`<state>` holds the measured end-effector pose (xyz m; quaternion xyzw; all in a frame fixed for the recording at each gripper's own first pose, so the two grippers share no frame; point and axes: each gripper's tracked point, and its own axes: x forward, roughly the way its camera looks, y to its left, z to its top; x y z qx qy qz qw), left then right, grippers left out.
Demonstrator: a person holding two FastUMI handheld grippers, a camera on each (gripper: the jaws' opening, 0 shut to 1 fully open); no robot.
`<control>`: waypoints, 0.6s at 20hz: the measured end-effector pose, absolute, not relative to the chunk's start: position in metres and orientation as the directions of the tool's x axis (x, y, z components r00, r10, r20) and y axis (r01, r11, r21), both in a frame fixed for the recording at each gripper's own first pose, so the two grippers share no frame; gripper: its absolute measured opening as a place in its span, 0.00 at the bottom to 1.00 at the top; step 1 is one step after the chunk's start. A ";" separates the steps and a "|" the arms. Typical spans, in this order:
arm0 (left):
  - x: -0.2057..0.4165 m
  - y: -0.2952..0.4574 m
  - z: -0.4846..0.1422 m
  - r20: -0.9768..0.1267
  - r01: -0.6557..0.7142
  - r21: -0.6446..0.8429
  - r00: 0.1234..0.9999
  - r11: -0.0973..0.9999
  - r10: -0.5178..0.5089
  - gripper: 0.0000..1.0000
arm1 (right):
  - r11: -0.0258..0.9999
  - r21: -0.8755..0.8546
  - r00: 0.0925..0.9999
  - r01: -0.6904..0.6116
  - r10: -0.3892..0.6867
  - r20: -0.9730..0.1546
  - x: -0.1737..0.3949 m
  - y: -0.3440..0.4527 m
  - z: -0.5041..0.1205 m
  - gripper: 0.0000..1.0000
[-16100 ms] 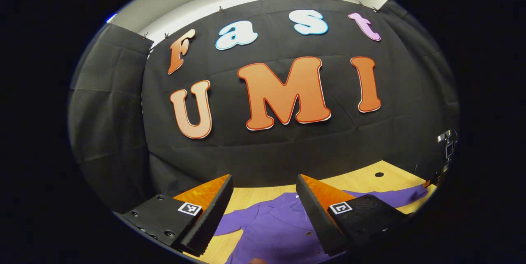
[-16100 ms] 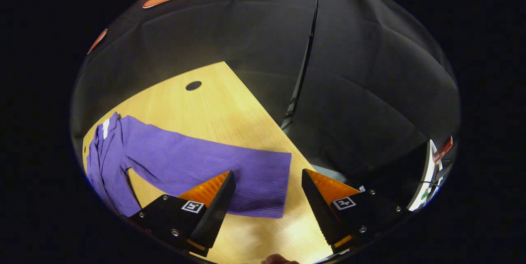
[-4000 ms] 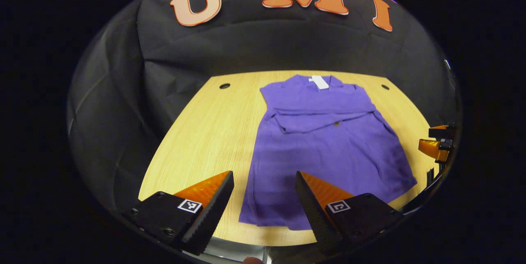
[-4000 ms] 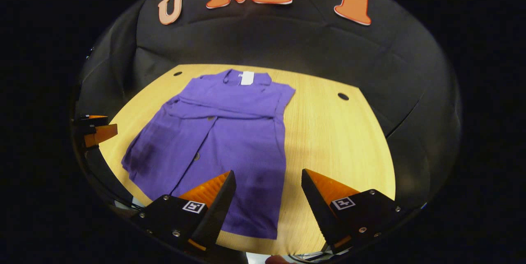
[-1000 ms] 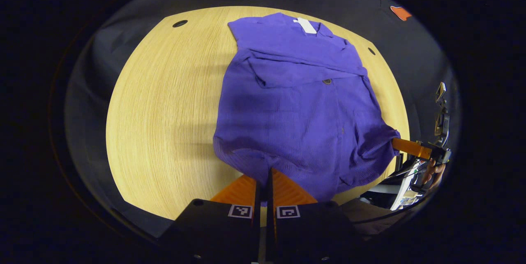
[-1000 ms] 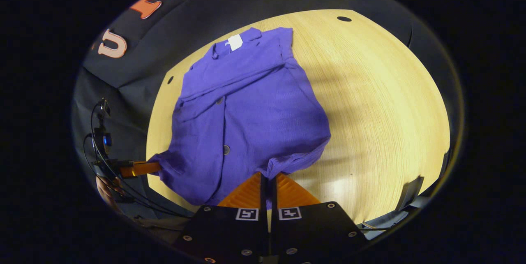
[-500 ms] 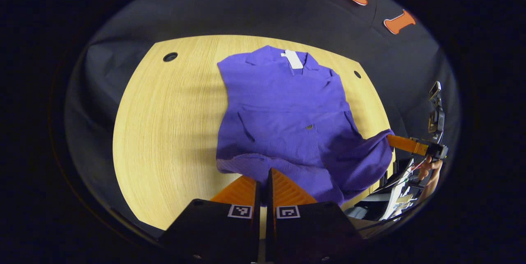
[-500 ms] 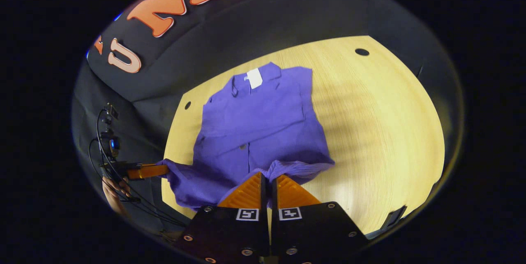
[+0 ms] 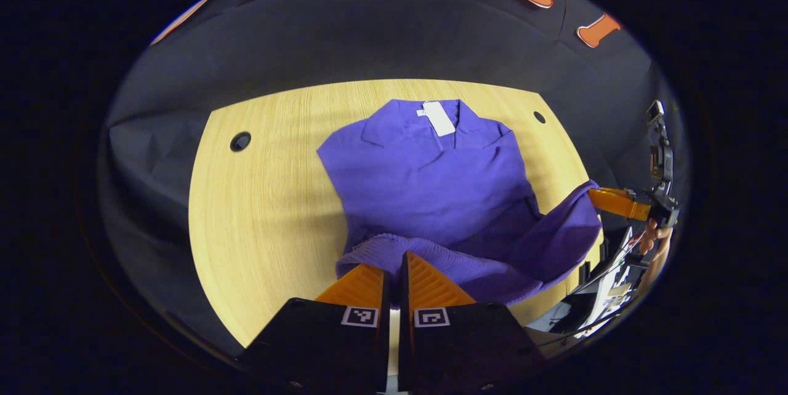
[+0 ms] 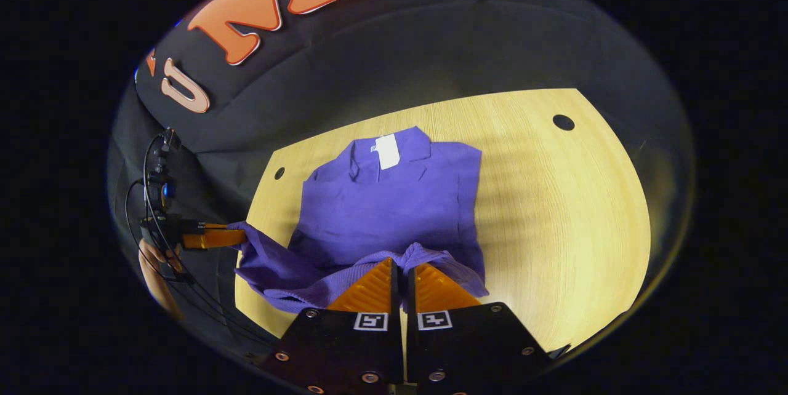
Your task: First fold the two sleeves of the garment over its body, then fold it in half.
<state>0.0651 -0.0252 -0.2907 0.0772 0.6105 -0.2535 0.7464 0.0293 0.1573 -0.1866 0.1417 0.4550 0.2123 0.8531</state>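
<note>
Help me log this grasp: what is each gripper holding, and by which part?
Both hold the purple garment by its lifted bottom hem: left gripper and right gripper, one near each corner.

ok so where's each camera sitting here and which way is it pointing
Left gripper view: rides the left claw, looks down along its shut fingers at the purple garment on the wooden table; the right claw and a hand show at right.
Right gripper view: rides the right claw, same garment; left claw at left.
Shared: garment, table, both claws gripping the hem.
</note>
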 end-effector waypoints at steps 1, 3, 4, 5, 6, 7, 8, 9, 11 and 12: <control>0.078 -0.028 -0.293 -0.955 0.493 -0.173 0.127 0.853 -0.267 0.07 | 0.872 0.429 0.498 -0.236 0.488 -0.717 0.040 0.157 -0.185 0.03; 0.106 -0.038 -0.298 -0.961 0.535 -0.134 0.137 0.834 -0.242 0.07 | 0.878 0.411 0.505 -0.244 0.477 -0.719 0.065 0.155 -0.182 0.03; 0.119 -0.040 -0.300 -0.963 0.563 -0.104 0.149 0.820 -0.224 0.07 | 0.881 0.401 0.506 -0.249 0.472 -0.722 0.077 0.155 -0.181 0.03; 0.136 -0.042 -0.303 -0.964 0.586 -0.073 0.167 0.807 -0.208 0.07 | 0.883 0.395 0.512 -0.255 0.470 -0.719 0.089 0.157 -0.178 0.03; 0.151 -0.047 -0.305 -0.962 0.602 -0.045 0.189 0.798 -0.197 0.07 | 0.885 0.388 0.520 -0.257 0.465 -0.716 0.102 0.157 -0.176 0.03; 0.166 -0.053 -0.308 -0.958 0.606 -0.025 0.213 0.795 -0.192 0.07 | 0.887 0.386 0.527 -0.254 0.461 -0.713 0.114 0.157 -0.174 0.03; 0.176 -0.058 -0.308 -0.951 0.602 -0.021 0.234 0.798 -0.201 0.07 | 0.889 0.386 0.535 -0.248 0.458 -0.710 0.126 0.159 -0.173 0.03; 0.184 -0.062 -0.310 -0.950 0.588 -0.032 0.233 0.808 -0.206 0.07 | 0.890 0.383 0.541 -0.246 0.454 -0.708 0.137 0.161 -0.173 0.03; 0.195 -0.069 -0.310 -0.944 0.543 -0.064 0.240 0.837 -0.228 0.07 | 0.896 0.369 0.553 -0.246 0.443 -0.706 0.156 0.161 -0.175 0.03; 0.206 -0.071 -0.310 -0.936 0.521 -0.062 0.267 0.851 -0.231 0.07 | 0.901 0.360 0.561 -0.243 0.433 -0.706 0.165 0.160 -0.176 0.03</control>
